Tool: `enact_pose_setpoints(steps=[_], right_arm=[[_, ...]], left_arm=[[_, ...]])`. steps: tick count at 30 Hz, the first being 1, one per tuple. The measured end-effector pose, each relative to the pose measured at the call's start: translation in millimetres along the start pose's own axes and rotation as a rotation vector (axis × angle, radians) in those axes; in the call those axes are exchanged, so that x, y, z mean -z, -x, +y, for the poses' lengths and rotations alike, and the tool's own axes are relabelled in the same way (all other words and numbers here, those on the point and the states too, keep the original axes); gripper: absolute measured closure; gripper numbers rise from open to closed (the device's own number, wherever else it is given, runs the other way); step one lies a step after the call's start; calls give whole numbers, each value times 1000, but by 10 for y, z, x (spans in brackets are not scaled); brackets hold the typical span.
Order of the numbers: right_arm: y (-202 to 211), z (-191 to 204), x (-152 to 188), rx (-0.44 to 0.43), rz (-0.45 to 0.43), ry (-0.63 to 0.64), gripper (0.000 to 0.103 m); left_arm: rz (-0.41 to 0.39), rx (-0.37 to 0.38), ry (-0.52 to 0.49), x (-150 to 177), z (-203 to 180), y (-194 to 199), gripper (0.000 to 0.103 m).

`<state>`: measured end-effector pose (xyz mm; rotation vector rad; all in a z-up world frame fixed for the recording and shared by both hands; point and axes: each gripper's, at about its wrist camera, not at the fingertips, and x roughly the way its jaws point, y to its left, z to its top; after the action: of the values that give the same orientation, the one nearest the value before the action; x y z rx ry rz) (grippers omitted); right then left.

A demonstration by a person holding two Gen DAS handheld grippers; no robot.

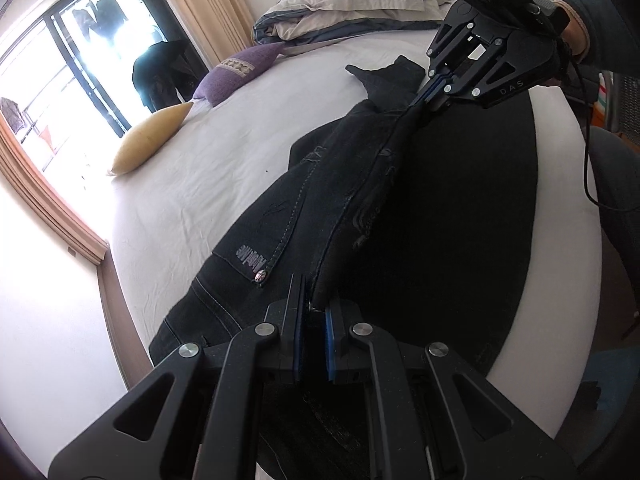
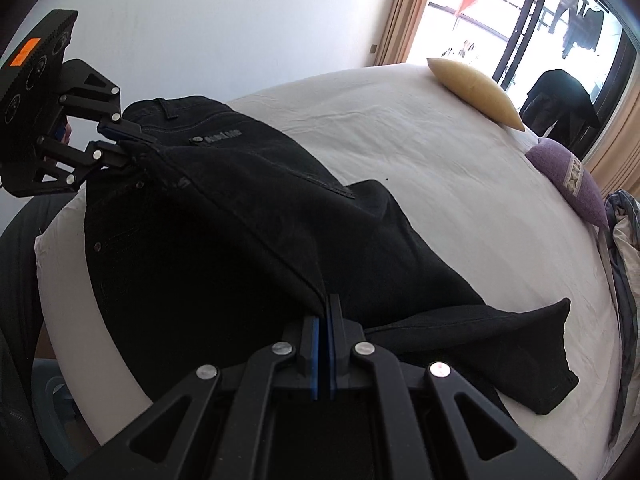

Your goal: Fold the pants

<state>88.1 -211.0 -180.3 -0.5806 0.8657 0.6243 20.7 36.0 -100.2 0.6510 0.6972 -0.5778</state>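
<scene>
A pair of black jeans (image 1: 340,184) lay stretched across the white-sheeted bed (image 1: 208,168), with one long fold of the denim lifted into a ridge between the two tools. The left gripper (image 1: 316,312) was clenched on the waist end of that ridge, its blue-padded fingers (image 1: 298,340) pinching the cloth just beside the pocket with the metal button and the stitched label. In the right wrist view the same tool appeared at the far left (image 2: 120,144), biting the waistband edge. The right gripper (image 2: 324,320) was clenched too, its blue pads almost touching with a thin edge of the leg fabric caught between them; from the left wrist view it showed at the upper right (image 1: 430,96), held by a hand in a dark sleeve (image 1: 576,32), gripping the leg part of the ridge.

The rest of the garment sagged down on both sides of the raised fold. The far side draped onto the sheet toward the middle of the bed, while the near side hung over the mattress edge. Beyond the right gripper the leg ends (image 2: 532,348) lay slack on the sheet, one cuff pointing up toward the rumpled bedding.

A yellow cushion (image 1: 152,140) and a purple cushion (image 1: 236,74) rested near the window side of the bed, well apart from the jeans. A crumpled grey duvet (image 1: 344,4) was heaped at the head end. Dark clothing hung by the bright glass door (image 2: 560,104)
</scene>
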Motion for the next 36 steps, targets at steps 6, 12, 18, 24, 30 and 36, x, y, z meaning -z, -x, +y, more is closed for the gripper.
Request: enact_pose_setpoints(steps=[6,12,18,24,30,36], right_arm=[[29,444,242,77,50,113,99],[52,732,428,101,75,138,99],[-5,927,525,111,103,152,99],[-34,1030,575,111,118,161,99],[-119,1119,634,121,143,175,99],[-95,1151,628,125,145,171,99]], left_arm=[[30,29,-91,204,-298,65,96],[66,90,-128,464,-485,80,96],[85,108,-152,553,-541,96,96],[98,121,-170,615,-584,63,96],[114,129,-178,603,-559,-53,96],[112,133,-175,616,-544,-70,96]])
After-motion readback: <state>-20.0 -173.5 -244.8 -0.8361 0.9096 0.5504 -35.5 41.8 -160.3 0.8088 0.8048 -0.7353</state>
